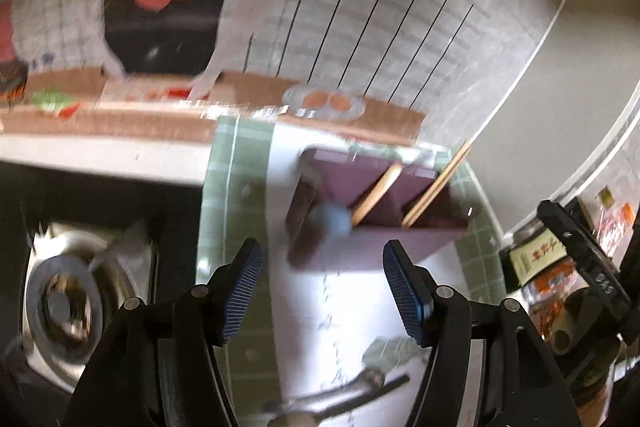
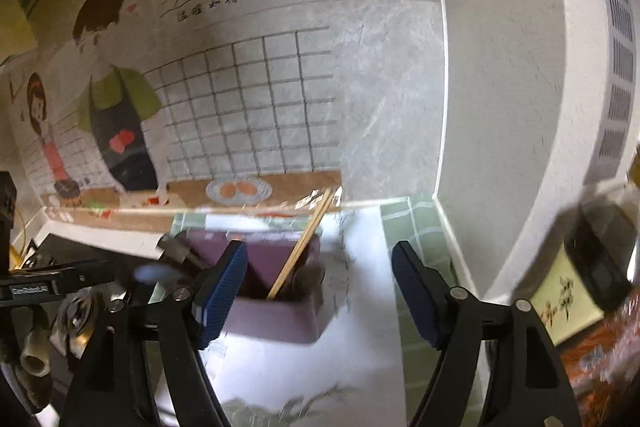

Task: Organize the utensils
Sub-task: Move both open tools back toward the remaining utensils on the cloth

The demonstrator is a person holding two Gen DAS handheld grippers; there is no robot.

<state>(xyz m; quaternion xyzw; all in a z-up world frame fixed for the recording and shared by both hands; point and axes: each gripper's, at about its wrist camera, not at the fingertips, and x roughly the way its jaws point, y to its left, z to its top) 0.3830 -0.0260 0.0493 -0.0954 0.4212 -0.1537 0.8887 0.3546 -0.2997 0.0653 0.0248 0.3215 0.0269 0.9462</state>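
A purple utensil holder [image 1: 372,211] with compartments stands on the white and green mat. It holds wooden chopsticks [image 1: 438,183] in its right compartment and a wooden-handled spoon with a blue head [image 1: 332,221] in the middle. My left gripper [image 1: 322,291] is open and empty, just in front of the holder. A metal utensil [image 1: 340,397] lies on the mat below the left gripper. In the right wrist view the holder [image 2: 280,311] and chopsticks [image 2: 304,243] sit ahead of my open, empty right gripper [image 2: 318,291].
A sink with a metal drain [image 1: 68,303] lies to the left. Jars and packets [image 1: 560,279] stand at the right, also in the right wrist view [image 2: 580,291]. The illustrated wall [image 2: 240,87] is close behind. The other gripper [image 2: 36,291] shows at left.
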